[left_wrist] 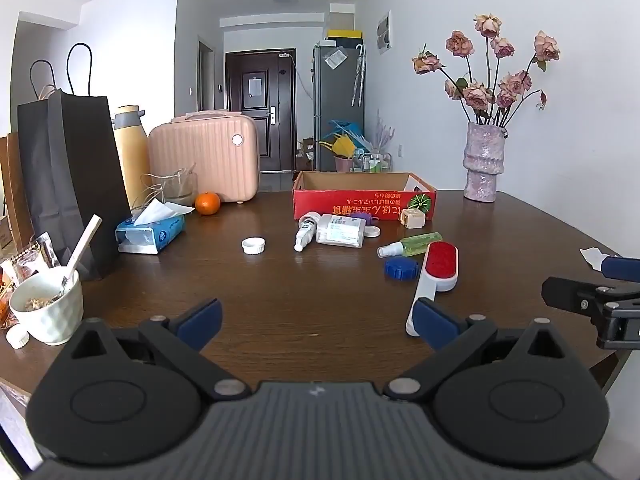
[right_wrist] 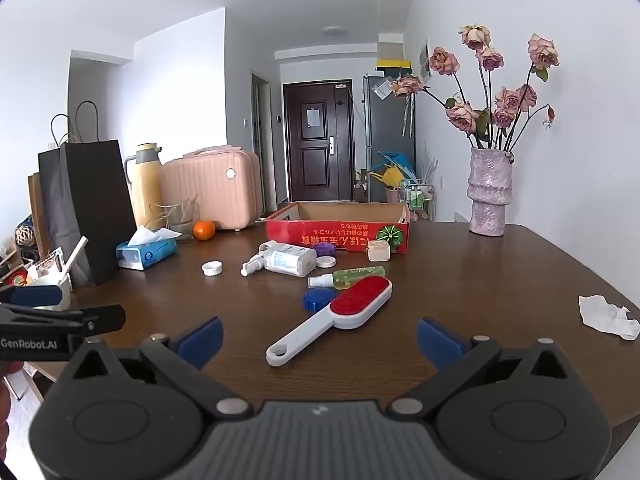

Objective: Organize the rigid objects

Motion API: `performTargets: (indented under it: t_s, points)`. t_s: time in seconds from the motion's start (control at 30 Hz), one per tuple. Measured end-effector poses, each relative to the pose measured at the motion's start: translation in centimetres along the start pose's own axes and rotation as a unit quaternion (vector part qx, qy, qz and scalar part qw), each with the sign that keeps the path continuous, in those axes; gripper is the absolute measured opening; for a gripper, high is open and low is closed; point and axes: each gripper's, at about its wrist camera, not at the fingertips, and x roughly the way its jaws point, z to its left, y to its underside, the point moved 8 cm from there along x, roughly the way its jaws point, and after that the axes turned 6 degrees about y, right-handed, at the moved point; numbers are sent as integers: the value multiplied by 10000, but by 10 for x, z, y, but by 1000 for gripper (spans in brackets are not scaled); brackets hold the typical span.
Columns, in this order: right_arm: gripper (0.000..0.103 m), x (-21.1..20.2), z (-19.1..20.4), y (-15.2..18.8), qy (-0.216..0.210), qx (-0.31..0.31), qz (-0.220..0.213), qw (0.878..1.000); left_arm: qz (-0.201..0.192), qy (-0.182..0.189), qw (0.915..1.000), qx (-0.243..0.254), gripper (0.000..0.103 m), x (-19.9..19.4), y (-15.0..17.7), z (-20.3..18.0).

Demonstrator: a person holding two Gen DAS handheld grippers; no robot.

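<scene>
A red cardboard box (left_wrist: 362, 202) (right_wrist: 340, 231) stands open at the table's far middle. In front of it lie a white pump bottle (left_wrist: 340, 231) (right_wrist: 286, 259), a green spray bottle (left_wrist: 412, 244) (right_wrist: 348, 276), a blue cap (left_wrist: 401, 269) (right_wrist: 318, 299), a white cap (left_wrist: 253, 245) (right_wrist: 212, 268), a cream cube (left_wrist: 412, 218) (right_wrist: 378, 251) and a red-and-white lint brush (left_wrist: 436, 270) (right_wrist: 332, 318). My left gripper (left_wrist: 316, 320) is open and empty, its right finger beside the brush handle. My right gripper (right_wrist: 320, 338) is open and empty, just before the brush handle.
A black paper bag (left_wrist: 72, 176), a yellow flask (left_wrist: 130, 148), a pink case (left_wrist: 206, 156), a tissue pack (left_wrist: 150, 230), an orange (left_wrist: 207, 203) and a bowl (left_wrist: 46, 310) stand at left. A vase of flowers (left_wrist: 482, 162) is at right. Crumpled paper (right_wrist: 608, 316) lies near the right edge.
</scene>
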Motion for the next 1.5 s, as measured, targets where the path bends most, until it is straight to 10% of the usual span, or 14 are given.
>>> performTargets:
  t_s: [1.5]
  points:
    - [103,-1,1,1,24,-26,-18,10000,-9,0,10000,-16,103,-2,1,-1]
